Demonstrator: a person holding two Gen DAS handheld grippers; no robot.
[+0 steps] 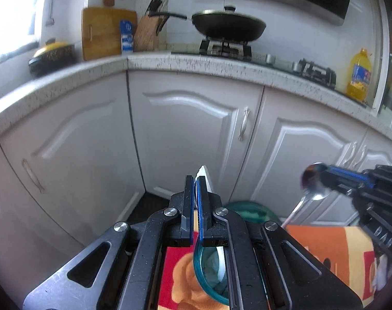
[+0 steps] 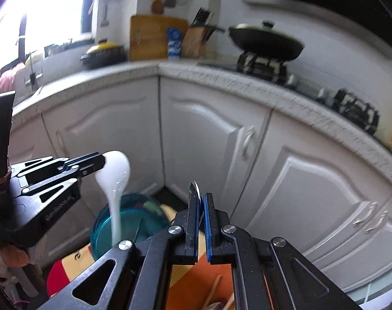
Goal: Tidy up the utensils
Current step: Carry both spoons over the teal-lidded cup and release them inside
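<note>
Above the teal glass bowl (image 2: 128,222) at 9 o'clock | your left tool (image 2: 103,161) pinches the white ceramic spoon (image 2: 116,178) by its bowl | right tool (image 1: 322,178) clamps the steel spoon (image 1: 312,180) likewise | both handles dangle: a swing could slip either.

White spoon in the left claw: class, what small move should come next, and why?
Probably lower the white spoon into the teal glass bowl. The left claw grips it by the bowl end, with its handle hanging toward that bowl. The right claw is shut on a metal spoon, so it is busy.
</note>
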